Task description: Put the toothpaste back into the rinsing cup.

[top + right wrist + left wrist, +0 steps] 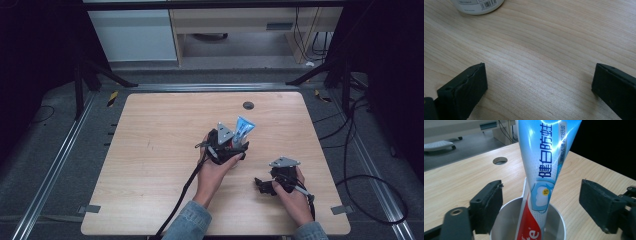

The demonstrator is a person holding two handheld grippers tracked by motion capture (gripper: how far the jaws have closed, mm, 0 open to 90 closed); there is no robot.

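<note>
Nearest the person, the right hand (294,196) held the right tool (263,186) low over the wooden surface (150,165), toward its near right part. In the right gripper view its jaws stood wide apart with bare wood grain between them, holding nothing. At the top edge of that view sat the base of a white container (477,5) with a barcode label, resting on the surface.

A little farther in, near the middle, the left hand (216,170) held the left tool (235,147) at a metal cup (554,220). In the left gripper view its jaws were spread wide, one on either side of the cup, neither pad clearly touching it. A toothpaste tube (544,162), blue and white with a red lower part, stood in the cup and leaned slightly, its flat crimped end uppermost.

Beyond the tube, a round hole (248,105) sat in the surface near its far edge. Past the surface were the grey floor (225,62) and pale furniture (132,32).
</note>
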